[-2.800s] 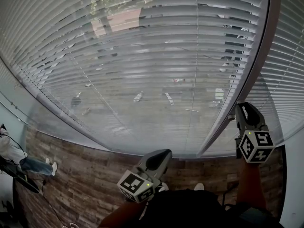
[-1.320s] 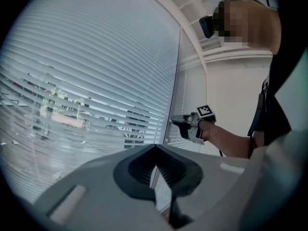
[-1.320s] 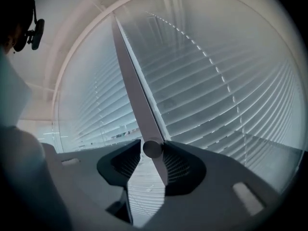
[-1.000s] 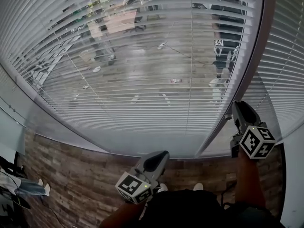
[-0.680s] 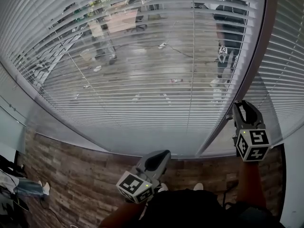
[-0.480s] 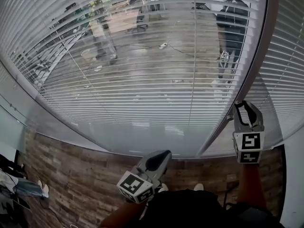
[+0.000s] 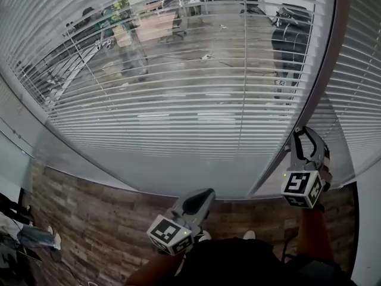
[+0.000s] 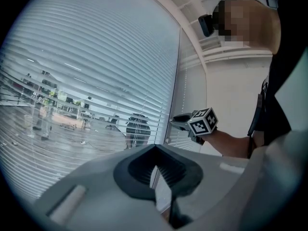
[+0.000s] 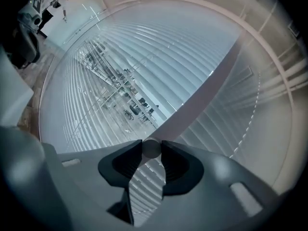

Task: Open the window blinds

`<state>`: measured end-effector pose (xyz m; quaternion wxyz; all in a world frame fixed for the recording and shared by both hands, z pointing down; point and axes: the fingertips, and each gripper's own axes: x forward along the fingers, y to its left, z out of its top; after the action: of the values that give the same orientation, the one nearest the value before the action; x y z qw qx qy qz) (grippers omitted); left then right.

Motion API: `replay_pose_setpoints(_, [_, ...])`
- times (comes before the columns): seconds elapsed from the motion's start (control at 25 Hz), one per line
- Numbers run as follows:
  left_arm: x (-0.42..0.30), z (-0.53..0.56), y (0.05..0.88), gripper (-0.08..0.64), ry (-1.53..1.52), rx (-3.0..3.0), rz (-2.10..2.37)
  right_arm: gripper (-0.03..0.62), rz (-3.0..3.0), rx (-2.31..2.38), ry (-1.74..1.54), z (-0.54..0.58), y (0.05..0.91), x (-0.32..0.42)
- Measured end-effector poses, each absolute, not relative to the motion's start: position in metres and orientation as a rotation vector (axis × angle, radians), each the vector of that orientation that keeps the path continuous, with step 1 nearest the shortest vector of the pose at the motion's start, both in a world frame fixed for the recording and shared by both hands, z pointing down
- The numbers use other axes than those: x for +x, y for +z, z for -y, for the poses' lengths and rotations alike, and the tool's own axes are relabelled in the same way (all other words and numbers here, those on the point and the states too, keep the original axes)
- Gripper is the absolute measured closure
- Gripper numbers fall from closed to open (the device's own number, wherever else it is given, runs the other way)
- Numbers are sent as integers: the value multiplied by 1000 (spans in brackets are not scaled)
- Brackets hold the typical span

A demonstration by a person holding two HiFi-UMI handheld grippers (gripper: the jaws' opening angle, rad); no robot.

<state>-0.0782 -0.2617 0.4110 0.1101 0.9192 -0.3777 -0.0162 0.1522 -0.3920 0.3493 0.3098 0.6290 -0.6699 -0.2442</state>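
Observation:
White slatted blinds [image 7: 178,100] cover the large window ahead, and a room shows between the slats. The same blinds [image 9: 120,66] fill the right gripper view. My right gripper [image 7: 305,137] is raised by the window post, shut on the round end of the blind's tilt wand [image 9: 151,148], which sits pinched between its jaw tips. From the left gripper view, the right gripper [image 8: 179,123] points at the blinds [image 8: 86,81]. My left gripper [image 7: 201,195] hangs low in front of me with its jaws together and nothing in them; its tips [image 8: 155,147] meet.
A slanted window post [image 7: 324,70] separates this blind from a second blind [image 7: 360,94] on the right. A bead chain [image 9: 252,114] hangs by that second blind. Wood-plank floor [image 7: 89,219] lies below, with loose items at the far left [image 7: 27,237].
My right gripper has rolled about its own axis on the wand, its marker cube turning. The slats have tilted further and more shows through them. The left gripper stayed put.

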Motion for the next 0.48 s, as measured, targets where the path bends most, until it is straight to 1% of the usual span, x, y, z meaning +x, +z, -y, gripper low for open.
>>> replay_pose_setpoints(0.08, [-80, 263, 413, 560, -37, 2697, 1117, 432, 1913, 1724, -544, 392, 346, 150])
replay_pose_setpoints(0.16, [-82, 266, 413, 560, -29, 2678, 1139, 369, 2157, 1811, -315, 391, 341, 150])
replay_pose_setpoints(0.2, [-83, 267, 411, 560, -37, 2672, 1146, 364, 2287, 1850, -151, 390, 340, 151])
replay_pose_setpoints(0.28, [-84, 268, 411, 560, -51, 2677, 1143, 366, 2518, 1891, 232, 392, 345, 152])
replay_pose_setpoints(0.36, [-85, 268, 414, 560, -52, 2683, 1132, 387, 2653, 1903, 556, 395, 354, 153])
replay_pose_setpoints(0.4, [-85, 268, 418, 560, -52, 2686, 1126, 391, 2685, 1910, 657, 396, 357, 155])
replay_pose_setpoints(0.48, [-84, 265, 422, 560, -50, 2694, 1119, 393, 2712, 1926, 749, 396, 358, 160])
